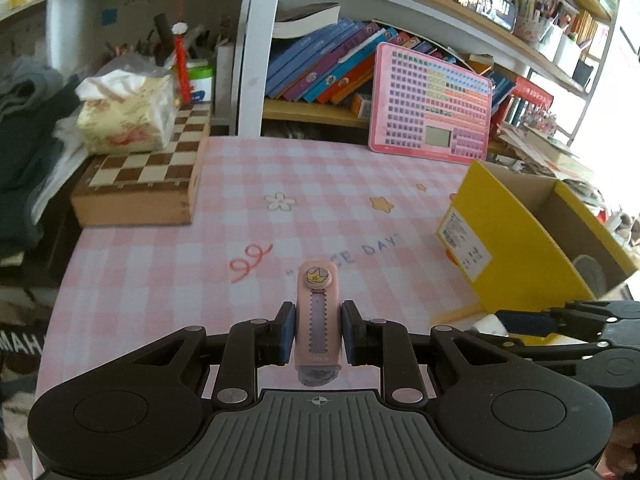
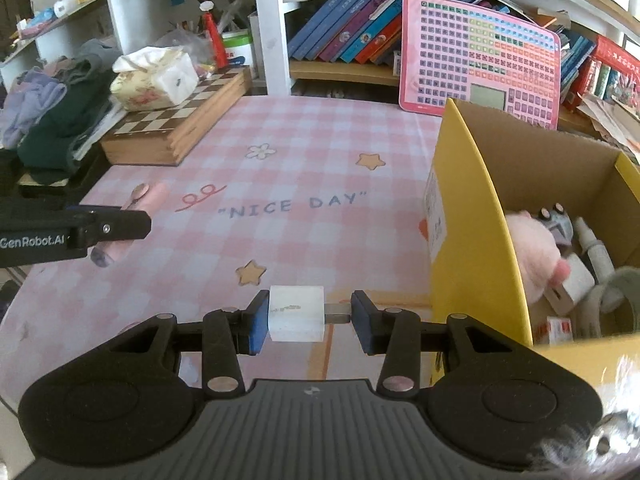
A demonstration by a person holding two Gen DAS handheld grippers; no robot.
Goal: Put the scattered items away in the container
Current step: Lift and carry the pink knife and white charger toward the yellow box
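My left gripper [image 1: 318, 332] is shut on a pink cutter [image 1: 318, 312] with a crown sticker, held above the pink checked tablecloth [image 1: 180, 272]. The right wrist view shows the same left gripper [image 2: 132, 226] at the left edge, with the pink cutter [image 2: 148, 198] sticking out of it. My right gripper [image 2: 310, 318] is shut on a white plug block [image 2: 296, 312]: one pad presses the block, the other its metal prong. The yellow cardboard box [image 2: 472, 220] stands just right of it. In the left wrist view the yellow box [image 1: 520, 248] is at the right, with the right gripper [image 1: 520, 320] in front of it.
Inside the box lie a pink plush [image 2: 532, 248], a toy car [image 2: 556, 220], a white bottle [image 2: 596, 248] and small cartons. A chessboard case [image 2: 176, 128] with a tissue pack [image 2: 156, 80] sits at the back left beside piled clothes [image 2: 52, 120]. A pink learning board [image 2: 480, 52] leans on the bookshelf.
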